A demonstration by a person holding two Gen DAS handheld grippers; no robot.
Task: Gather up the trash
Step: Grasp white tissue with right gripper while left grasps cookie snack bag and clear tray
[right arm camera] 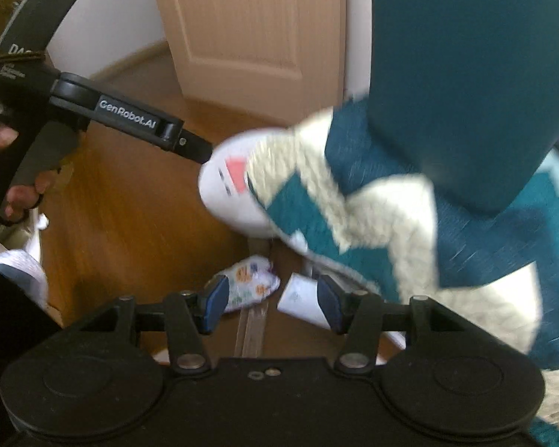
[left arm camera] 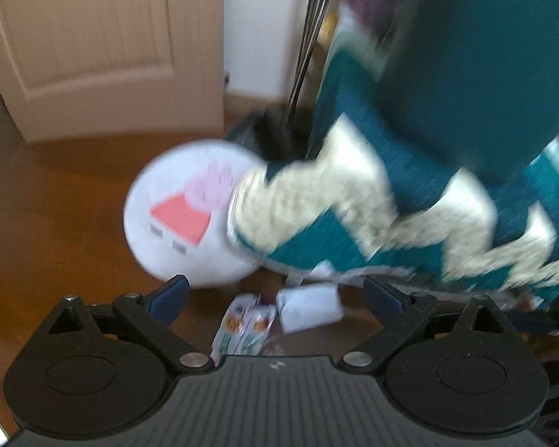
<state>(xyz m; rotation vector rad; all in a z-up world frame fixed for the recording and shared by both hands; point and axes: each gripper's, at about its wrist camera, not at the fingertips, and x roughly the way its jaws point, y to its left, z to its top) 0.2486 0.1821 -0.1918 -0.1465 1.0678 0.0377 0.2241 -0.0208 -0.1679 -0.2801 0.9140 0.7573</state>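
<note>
Pointing down: both claws, toward the wooden floor (left arm camera: 56, 205).
Left claw (left arm camera: 275, 298): spread wide, empty.
Right claw (right arm camera: 274, 303): spread, empty.
Printed wrapper (right arm camera: 249, 285): on floor, just below round cushion (left arm camera: 182, 216).
White paper scrap (left arm camera: 309, 307): beside wrapper, near blanket (left arm camera: 354, 201) edge.

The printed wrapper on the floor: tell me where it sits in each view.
Left wrist: printed wrapper lies low and centre, between the open tongs, left of the white paper.
Right wrist: printed wrapper lies just below centre, beside the left finger.
Shared landmark: the round white cushion above it.
</note>
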